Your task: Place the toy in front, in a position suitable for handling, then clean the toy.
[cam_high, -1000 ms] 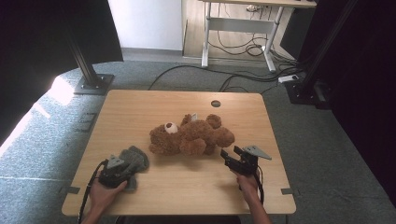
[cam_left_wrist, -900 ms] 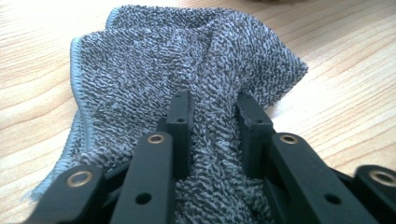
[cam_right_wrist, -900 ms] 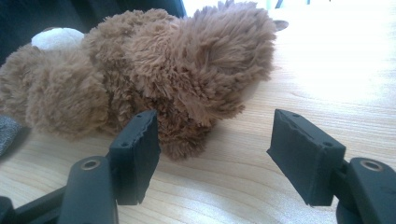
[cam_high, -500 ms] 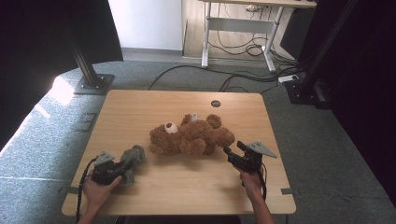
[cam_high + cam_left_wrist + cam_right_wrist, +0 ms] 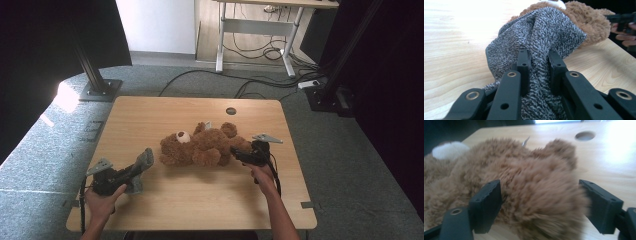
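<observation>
Left claw (image 5: pixel 537 66) is clamping a bunched fold of the grey cloth (image 5: pixel 541 32) and holding it off the desk (image 5: pixel 200 200) at the near left, just beside the bear (image 5: pixel 202 147). In the high view the cloth (image 5: pixel 141 166) is slanting up toward the bear's head.

Right claw (image 5: pixel 540 205) is standing wide, its jaws having just been opening; they are straddling one of the bear's legs (image 5: pixel 544 195), and the pads are not visibly pressing into the fur. In the high view the right claw (image 5: pixel 239 154) is sitting at the bear's right end.

Bear is lying mid-desk on its back, long axis running left-right across the desk, head with the pale muzzle toward my left, legs toward my right.

Step in hand, as I judge it: steadying the bear while bringing the cloth to it, probably to cover or dress it. Next move is calling for the right claw closing on the leg, then the left carrying the cloth over the head end without dragging the bear.
</observation>
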Demonstrator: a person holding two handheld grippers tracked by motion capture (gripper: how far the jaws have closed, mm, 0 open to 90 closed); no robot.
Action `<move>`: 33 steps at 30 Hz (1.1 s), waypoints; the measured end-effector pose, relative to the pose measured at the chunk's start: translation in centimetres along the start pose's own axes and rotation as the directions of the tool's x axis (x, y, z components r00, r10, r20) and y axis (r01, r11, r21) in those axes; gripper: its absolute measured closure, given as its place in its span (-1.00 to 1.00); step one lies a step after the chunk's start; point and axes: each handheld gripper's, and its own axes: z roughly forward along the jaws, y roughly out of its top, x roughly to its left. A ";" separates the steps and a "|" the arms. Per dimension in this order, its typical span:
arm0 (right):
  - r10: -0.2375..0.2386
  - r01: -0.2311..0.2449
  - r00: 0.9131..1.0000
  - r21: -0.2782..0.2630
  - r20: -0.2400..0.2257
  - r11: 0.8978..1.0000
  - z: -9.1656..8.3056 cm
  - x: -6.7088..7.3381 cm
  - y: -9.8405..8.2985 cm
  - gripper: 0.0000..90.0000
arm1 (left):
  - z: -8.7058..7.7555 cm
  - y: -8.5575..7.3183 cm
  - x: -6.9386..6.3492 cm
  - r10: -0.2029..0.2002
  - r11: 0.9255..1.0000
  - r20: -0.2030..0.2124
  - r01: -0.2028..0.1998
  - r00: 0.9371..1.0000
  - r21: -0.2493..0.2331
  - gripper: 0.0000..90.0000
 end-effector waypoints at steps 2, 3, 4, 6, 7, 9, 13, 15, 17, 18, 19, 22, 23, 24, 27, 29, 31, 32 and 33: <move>-0.001 0.001 1.000 0.008 -0.004 1.000 0.3 0.1 -0.2 -0.45 | 0.1 0.1 -0.1 0.001 1.000 0.003 -0.001 1.000 -0.001 0.66; 0.000 0.000 1.000 0.004 -0.006 1.000 0.5 0.2 -0.4 -0.41 | 0.3 0.2 -0.3 0.004 1.000 0.007 -0.004 1.000 0.003 0.66; -0.004 0.004 1.000 -0.017 0.007 1.000 0.5 0.3 -0.7 -0.22 | 0.5 0.3 -0.5 0.009 1.000 0.009 -0.009 1.000 0.003 0.66; -0.003 0.003 1.000 -0.040 0.009 0.999 0.2 0.3 -0.9 -0.07 | 0.6 0.3 -0.6 0.012 1.000 0.011 -0.012 1.000 0.005 0.66; -0.003 0.003 1.000 -0.040 0.009 0.999 0.2 0.3 -0.9 -0.07 | 0.7 0.3 -0.7 0.015 1.000 0.014 -0.015 1.000 0.006 0.66; 0.006 -0.005 1.000 -0.052 0.003 0.999 -0.2 0.4 -1.2 0.03 | 0.8 0.4 -0.9 0.015 1.000 0.015 -0.015 1.000 0.001 0.66; -0.005 0.004 1.000 -0.070 -0.005 0.998 -0.9 1.0 -2.0 0.17 | 0.8 0.9 -1.4 0.015 1.000 0.027 -0.015 1.000 -0.015 0.65; -0.006 0.005 1.000 -0.073 -0.007 0.997 -1.0 1.1 -2.2 0.18 | 1.0 1.2 -1.8 0.023 1.000 0.033 -0.023 0.999 -0.019 0.65; -0.010 0.008 1.000 -0.076 -0.018 0.997 -1.2 1.3 -2.5 0.19 | 1.2 1.5 -2.2 0.031 0.999 0.041 -0.030 0.999 -0.021 0.65; -0.011 0.009 1.000 -0.078 -0.023 0.997 -1.3 1.4 -2.6 0.19 | 1.3 1.7 -2.4 0.032 0.999 0.047 -0.031 0.998 -0.022 0.65; -0.013 0.011 1.000 -0.080 -0.028 0.997 -1.4 1.5 -2.7 0.19 | 1.5 1.9 -2.6 0.037 0.999 0.052 -0.036 0.998 -0.021 0.65; -0.036 0.032 0.998 -0.083 -0.044 0.996 -1.6 2.1 -2.9 0.20 | 2.1 2.5 -3.3 0.053 0.999 0.060 -0.052 0.997 -0.016 0.65; -0.036 0.032 0.998 -0.083 -0.044 0.996 -1.6 2.1 -2.9 0.20 | 2.4 2.8 -3.5 0.056 0.998 0.063 -0.055 0.996 -0.016 0.65; -0.040 0.036 0.998 -0.093 -0.048 0.995 -1.7 2.3 -3.1 0.21 | 2.7 3.0 -3.8 0.059 0.998 0.067 -0.058 0.996 -0.015 0.64; -0.034 0.028 0.998 -0.100 -0.053 0.995 -1.7 2.4 -3.3 0.21 | 3.7 3.7 -4.6 0.065 0.998 0.091 -0.064 0.994 -0.015 0.64; -0.034 0.028 0.998 -0.114 -0.050 0.993 -1.8 2.5 -3.2 0.23 | 5.2 4.3 -5.7 0.086 0.996 0.112 -0.085 0.990 -0.014 0.64; -0.033 0.028 0.998 -0.114 -0.046 0.993 -1.8 2.6 -3.2 0.25 | 5.8 4.5 -6.2 0.090 0.996 0.124 -0.089 0.988 -0.012 0.64; -0.037 0.032 0.998 -0.114 -0.044 0.993 -1.7 2.6 -3.2 0.26 | 6.4 4.8 -6.6 0.096 0.995 0.132 -0.096 0.987 -0.008 0.64; -0.038 0.033 0.998 -0.114 -0.046 0.993 -1.7 2.7 -3.3 0.26 | 7.1 5.0 -7.1 0.103 0.995 0.139 -0.103 0.985 -0.004 0.64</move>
